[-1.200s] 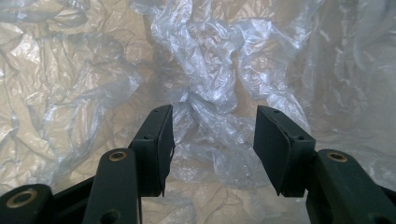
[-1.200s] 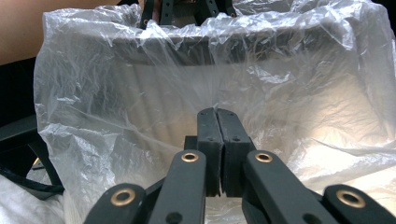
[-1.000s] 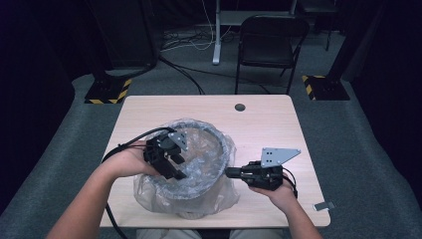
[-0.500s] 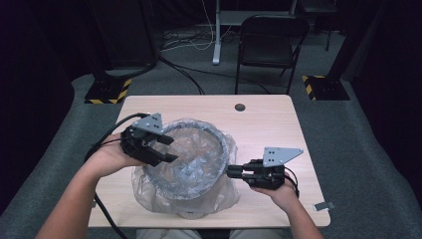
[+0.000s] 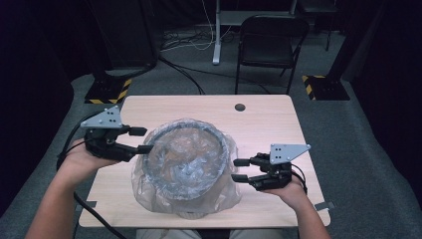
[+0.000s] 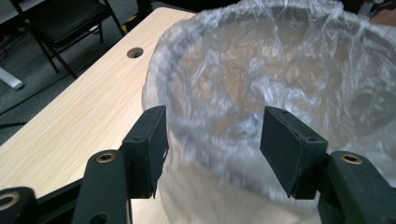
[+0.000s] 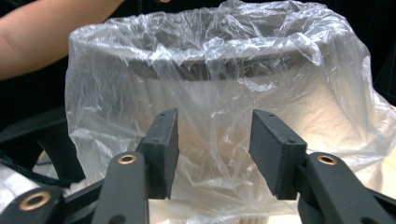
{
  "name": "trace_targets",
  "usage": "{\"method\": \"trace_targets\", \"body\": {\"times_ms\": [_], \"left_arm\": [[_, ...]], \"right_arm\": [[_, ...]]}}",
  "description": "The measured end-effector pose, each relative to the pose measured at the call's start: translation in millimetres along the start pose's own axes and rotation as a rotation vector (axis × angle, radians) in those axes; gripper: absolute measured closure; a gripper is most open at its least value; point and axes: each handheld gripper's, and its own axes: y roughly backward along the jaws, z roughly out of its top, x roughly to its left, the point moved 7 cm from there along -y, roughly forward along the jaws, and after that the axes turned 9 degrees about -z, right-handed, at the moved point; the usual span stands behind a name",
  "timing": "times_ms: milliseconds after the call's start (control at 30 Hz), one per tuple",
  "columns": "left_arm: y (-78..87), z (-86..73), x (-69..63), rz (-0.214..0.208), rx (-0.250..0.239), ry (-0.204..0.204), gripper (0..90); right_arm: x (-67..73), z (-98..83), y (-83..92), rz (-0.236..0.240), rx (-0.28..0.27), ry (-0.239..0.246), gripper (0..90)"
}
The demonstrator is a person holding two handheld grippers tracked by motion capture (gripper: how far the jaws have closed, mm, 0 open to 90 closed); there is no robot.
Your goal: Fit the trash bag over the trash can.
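At the left of the high view, the left gripper sits just off the left rim of the bin, its jaws spread and having just been opening a little further. In the left gripper view the clear plastic bag and the rim lie beyond the two pads, with nothing pinched; whether the upper pad brushes the film is hard to tell.

The bin stands at the middle of the table, nearer the person's edge. The bag lines it and hangs over the rim down the outside, so the bin's wall shows as a dim shape through creased film, and its base is hidden by the bunched skirt.

To the right, the right gripper is just beside the bag's draped side. Its jaws have just been opening; in the right gripper view they stand apart with loose film beyond them, not clamped.

The table is pale wood with a round hole near its far edge. Grey carpet surrounds it; a folding chair and cables lie in the dark beyond.
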Motion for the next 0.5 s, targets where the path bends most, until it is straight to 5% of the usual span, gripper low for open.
{"method": "trace_targets", "body": {"times_ms": [300,500], "left_arm": [[11.9,-35.7,-0.9,0.026,-0.055,0.044,40.6],[9.0,-59.0,2.8,0.047,-0.110,0.091,41.1]], "right_arm": [[1.1,3.6,6.6,0.002,-0.014,0.023,46.0],[-7.1,-3.1,3.5,-0.040,0.005,0.015,45.6]]}}
